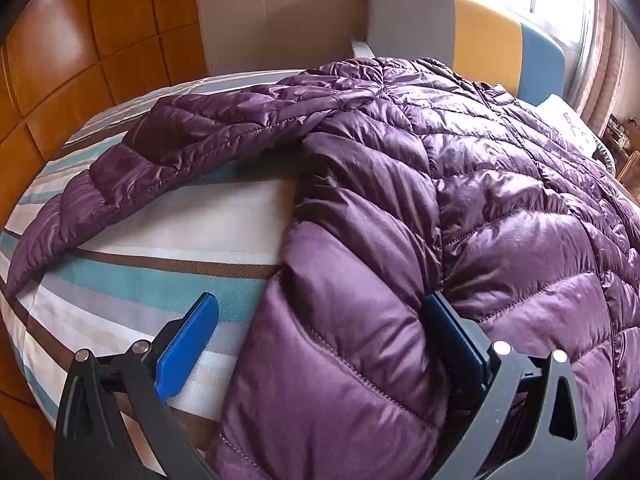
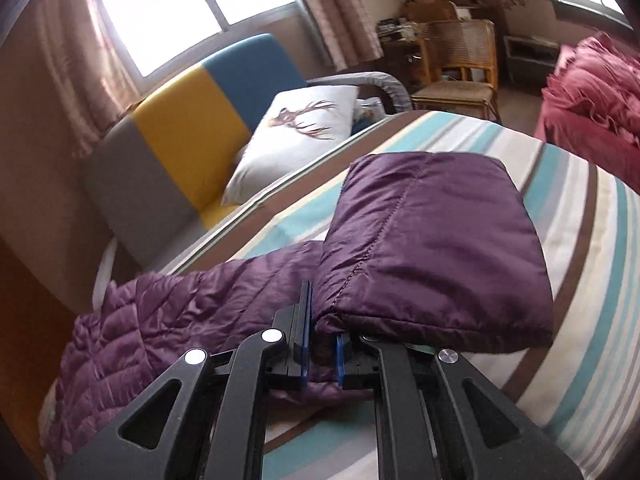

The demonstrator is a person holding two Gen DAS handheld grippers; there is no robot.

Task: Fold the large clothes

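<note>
No brand, label or readable writing is being shown on anything in either view. In the left wrist view, the left gripper (image 1: 320, 344) is being held low over the bed, fingers spread wide; a puffy fold of the purple quilted jacket (image 1: 460, 184) is sitting between them, the right finger (image 1: 456, 340) being pressed into the fabric and the left finger (image 1: 188, 340) being kept apart from it over the striped sheet (image 1: 160, 280). In the right wrist view, the right gripper (image 2: 322, 344) is being angled forward and slightly down, fingers drawn narrow and pinching a folded edge of the jacket (image 2: 432, 248), a flap of which is being lifted above the sheet (image 2: 580, 264). The jacket is lying spread across the bed, one sleeve (image 1: 132, 176) being stretched out toward the left edge of the mattress. Bare sheet is being left open between sleeve and body, and beyond the lifted flap on the right. Farther off, a grey-yellow-blue headboard (image 2: 192, 120) is standing at the bed's end, a white pillow with a deer print (image 2: 296, 136) being leaned against it. A wicker chair (image 2: 460, 68) and a pink bedspread (image 2: 592, 92) are being seen well apart, beyond the bed.
</note>
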